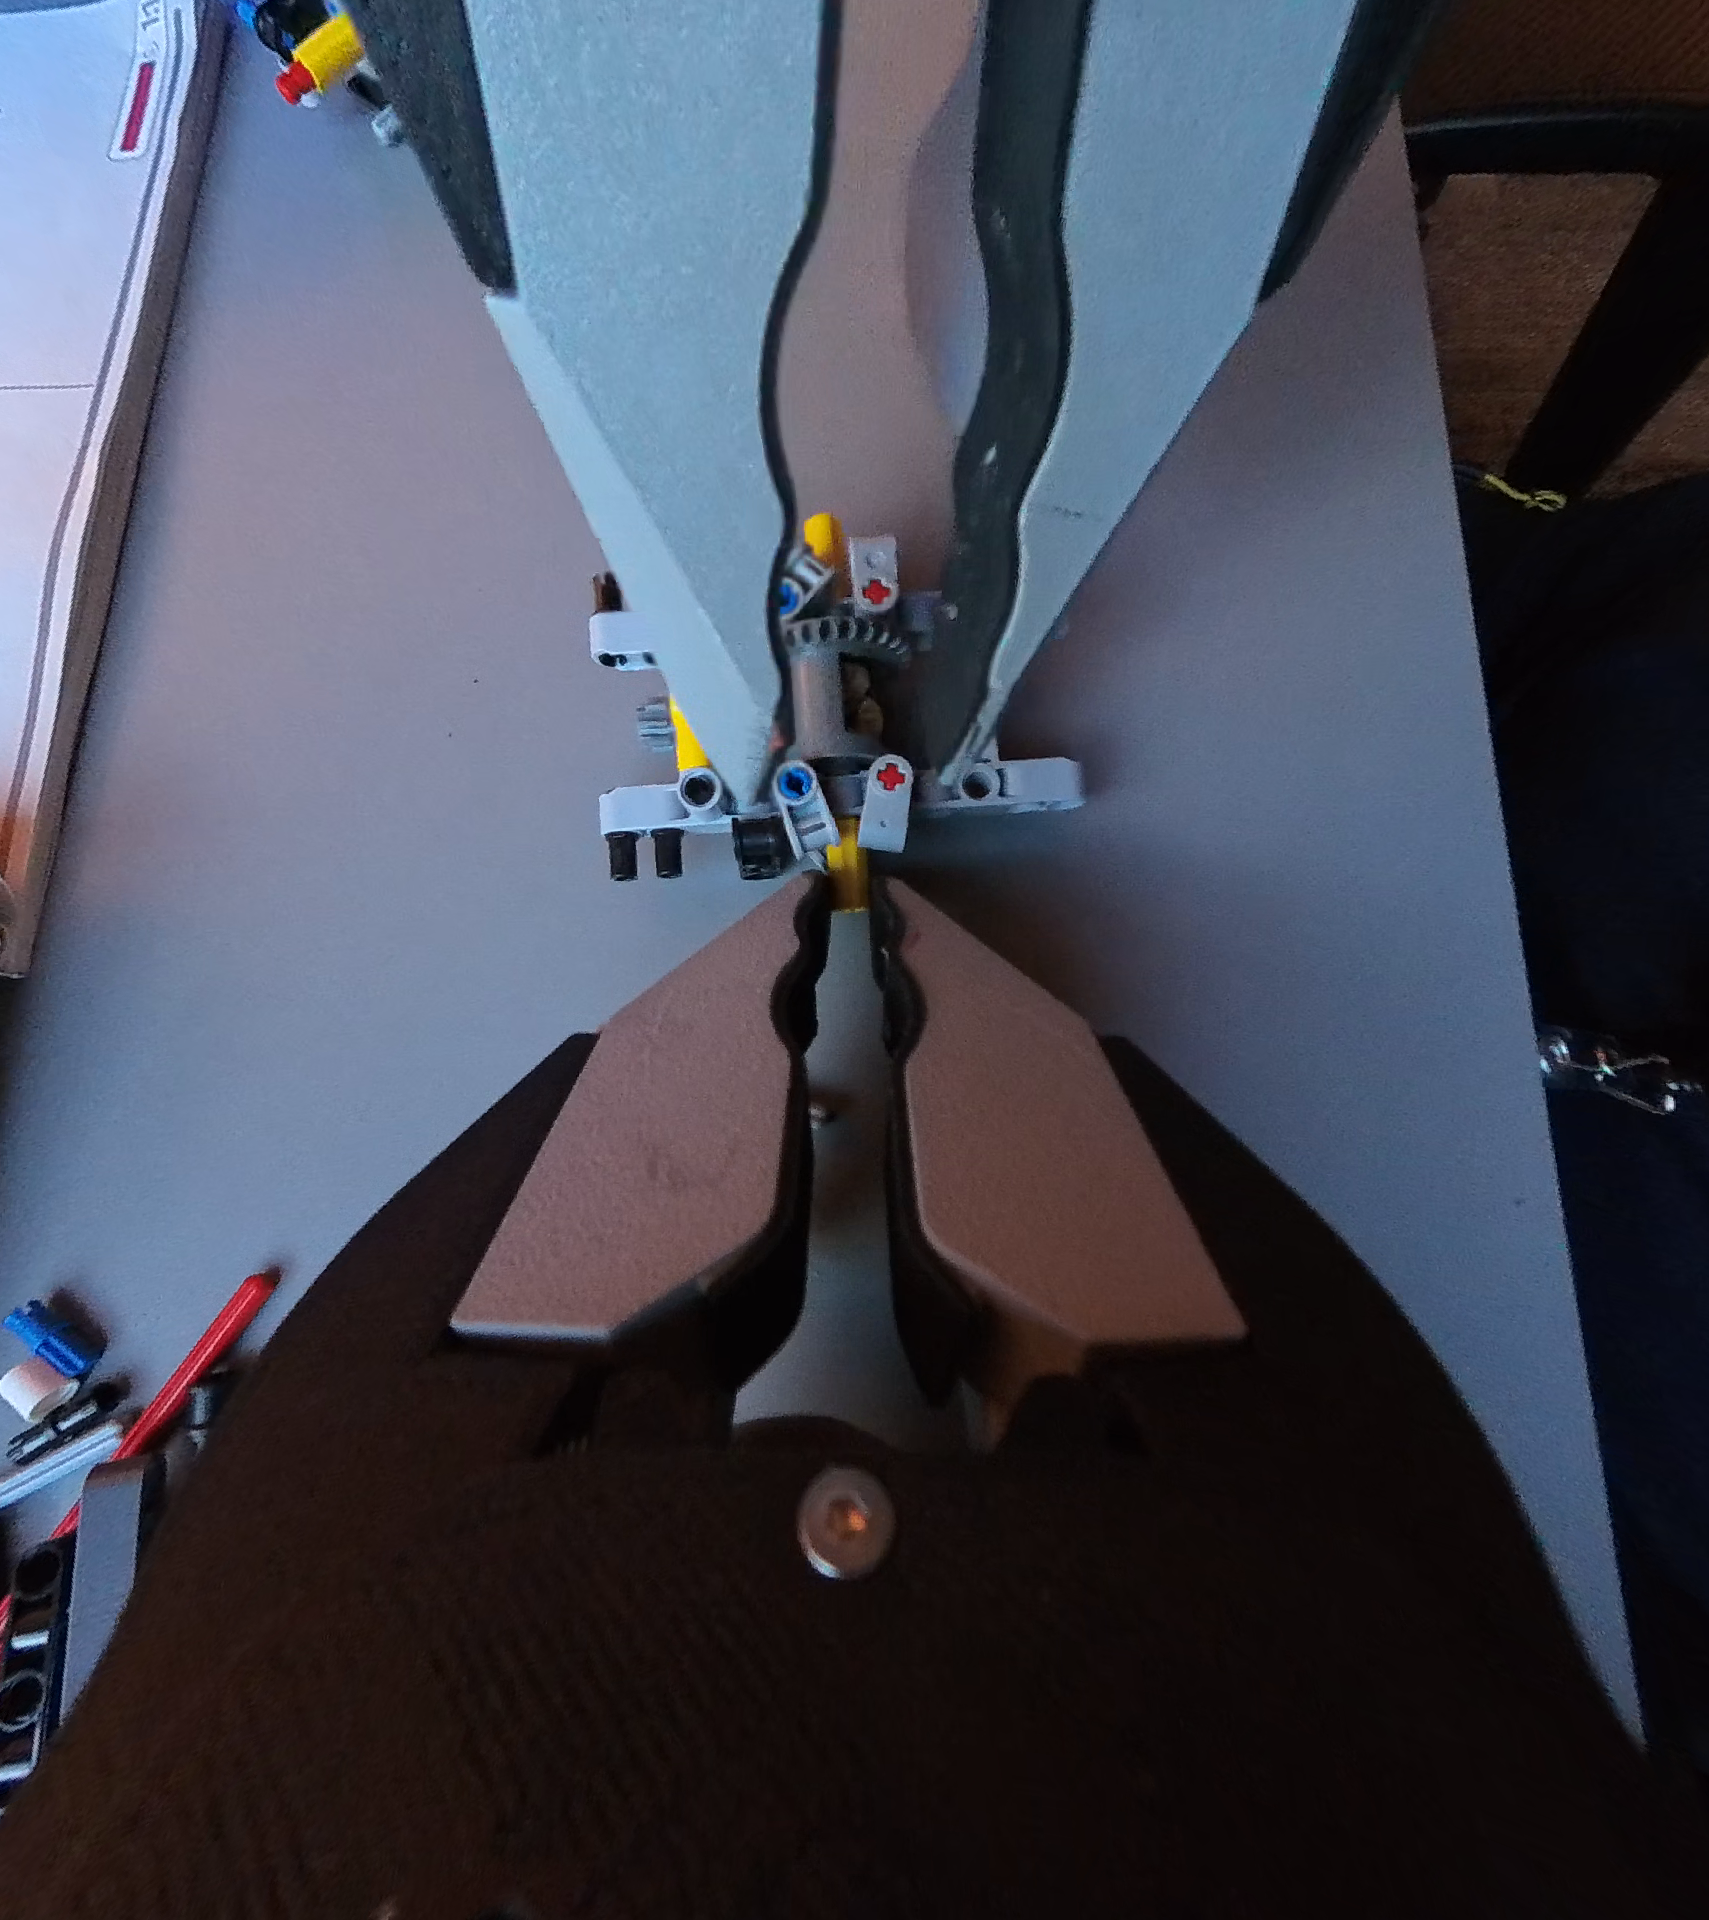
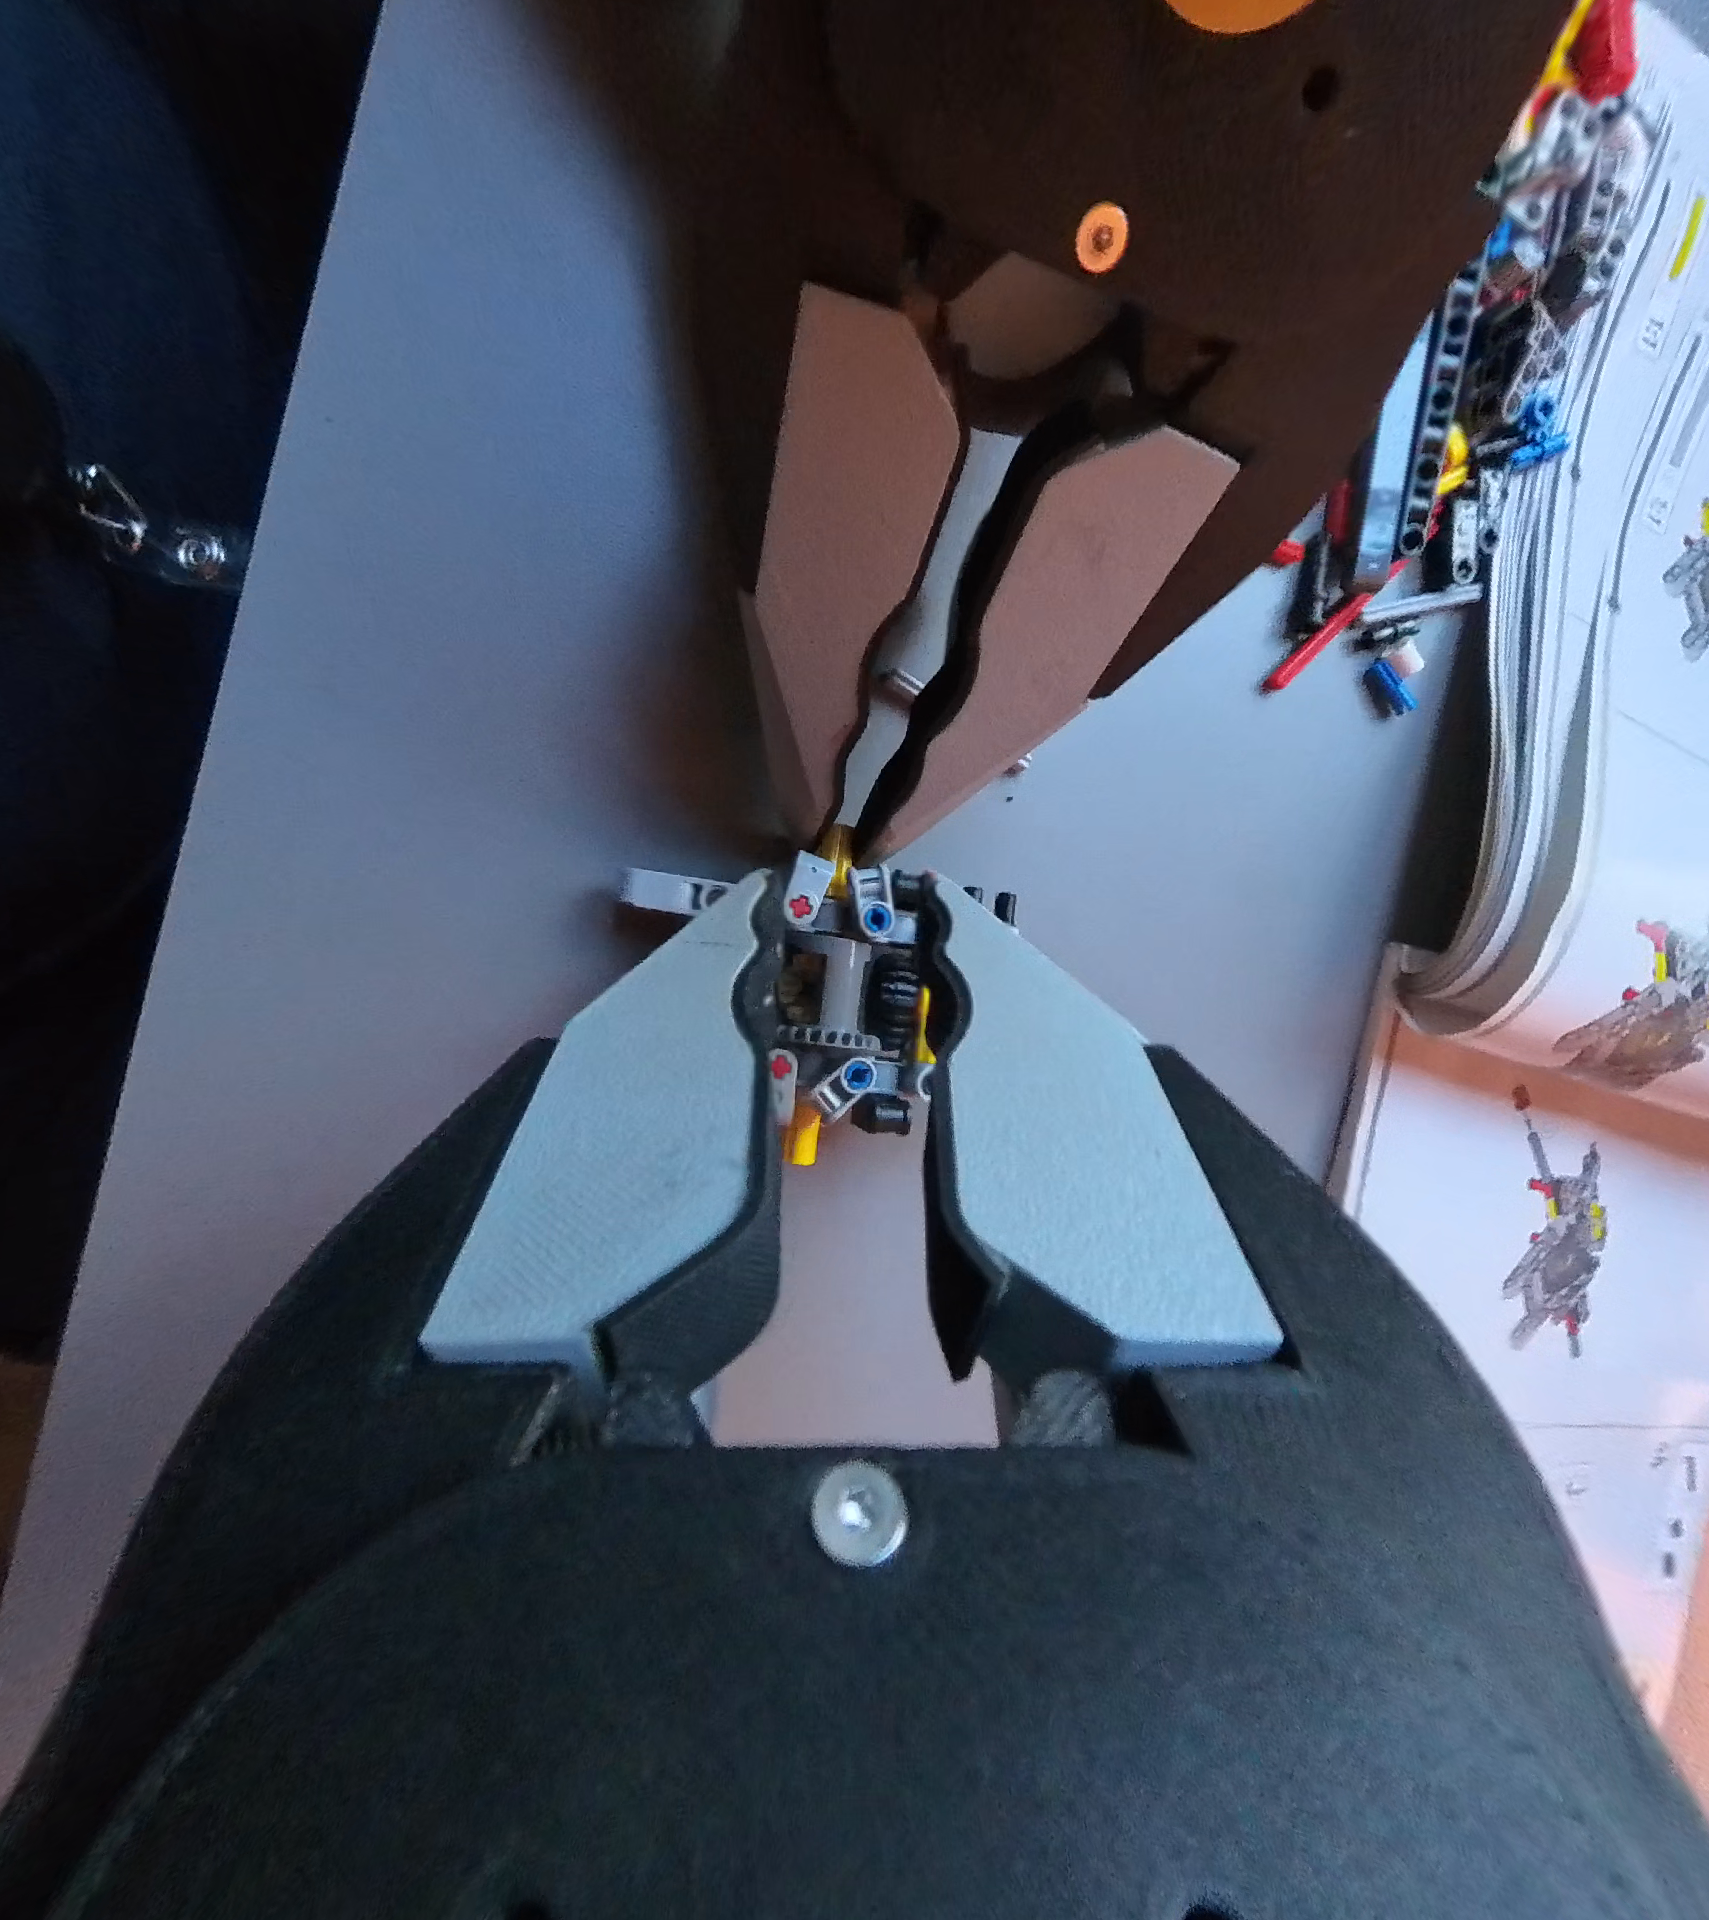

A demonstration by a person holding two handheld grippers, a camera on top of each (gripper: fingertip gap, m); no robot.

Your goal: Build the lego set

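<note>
Here, both claws (image 1: pixel 848 896) (image 2: pixel 845 935) grip one gear assembly (image 1: pixel 834 717).

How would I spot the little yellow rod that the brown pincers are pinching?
Find the grey table, then the small toy-brick gear assembly between the two pincers in its middle. The yellow rod sticks out of its near edge, its end pinched in the tips of the brown-fingered left gripper. It alone is yellow there, between a blue-pinned and a red-crossed grey link.

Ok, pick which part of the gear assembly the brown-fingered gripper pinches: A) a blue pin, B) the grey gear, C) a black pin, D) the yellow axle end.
D: the left gripper closes its brown fingertips on the yellow axle end that sticks out of the gear assembly.
</note>
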